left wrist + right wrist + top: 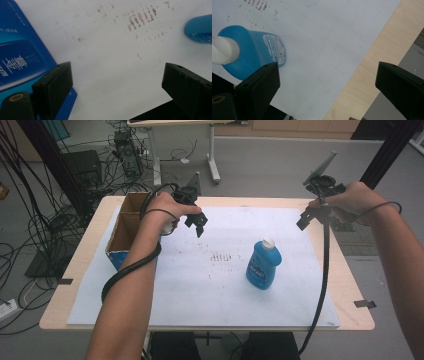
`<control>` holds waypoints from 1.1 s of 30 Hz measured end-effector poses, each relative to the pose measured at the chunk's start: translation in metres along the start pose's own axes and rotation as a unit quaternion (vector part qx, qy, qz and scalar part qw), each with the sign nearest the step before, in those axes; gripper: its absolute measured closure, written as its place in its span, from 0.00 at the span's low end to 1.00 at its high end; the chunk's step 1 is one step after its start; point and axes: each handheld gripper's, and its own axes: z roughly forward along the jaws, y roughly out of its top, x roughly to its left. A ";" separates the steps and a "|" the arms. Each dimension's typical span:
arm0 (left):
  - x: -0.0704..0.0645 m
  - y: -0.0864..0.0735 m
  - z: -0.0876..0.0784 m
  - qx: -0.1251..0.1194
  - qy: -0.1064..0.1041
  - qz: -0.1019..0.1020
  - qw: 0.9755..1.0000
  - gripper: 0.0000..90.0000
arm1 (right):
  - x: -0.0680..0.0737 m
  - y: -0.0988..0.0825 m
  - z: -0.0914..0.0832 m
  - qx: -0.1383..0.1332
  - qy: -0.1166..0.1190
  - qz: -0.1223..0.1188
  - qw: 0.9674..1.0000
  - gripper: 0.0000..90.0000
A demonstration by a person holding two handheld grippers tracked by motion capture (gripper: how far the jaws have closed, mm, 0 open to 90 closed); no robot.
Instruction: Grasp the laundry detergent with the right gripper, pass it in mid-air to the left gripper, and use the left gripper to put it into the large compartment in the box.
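A blue bottle (263, 264) with a white cap stands upright on the white sheet (210, 285) right of the table's middle. In the right gripper view the bottle (254, 52) lies at the left, seen from above. A blue-sided open cardboard box (125, 227) sits at the table's left edge, and its blue side (20, 55) fills the left of the left gripper view. My left gripper (199, 224) hangs open above the sheet just right of the box, holding nothing. My right gripper (307, 220) is open too, held above the sheet's far right part, up and right of the bottle.
Reddish smudges (220, 256) mark the sheet's middle. The wooden table (350, 285) shows bare along its right edge. Cables and equipment (120, 155) lie on the floor beyond the far edge. Black frame posts (385, 150) stand at the far right.
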 end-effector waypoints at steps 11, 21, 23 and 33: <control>-0.001 -0.025 0.005 -0.018 -0.015 -0.007 1.000 0.11 | -0.010 -0.021 0.008 -0.028 -0.005 -0.003 1.000 0.06; -0.008 -0.041 0.009 -0.044 -0.013 -0.005 0.999 0.11 | -0.014 -0.041 0.016 -0.050 -0.007 -0.005 0.999 0.06; -0.011 -0.045 0.009 -0.047 -0.011 -0.002 0.999 0.11 | -0.014 -0.044 0.019 -0.050 -0.009 -0.005 0.999 0.06; -0.020 -0.059 0.013 -0.054 0.001 0.003 0.999 0.11 | -0.015 -0.064 0.038 -0.052 -0.019 -0.006 0.998 0.06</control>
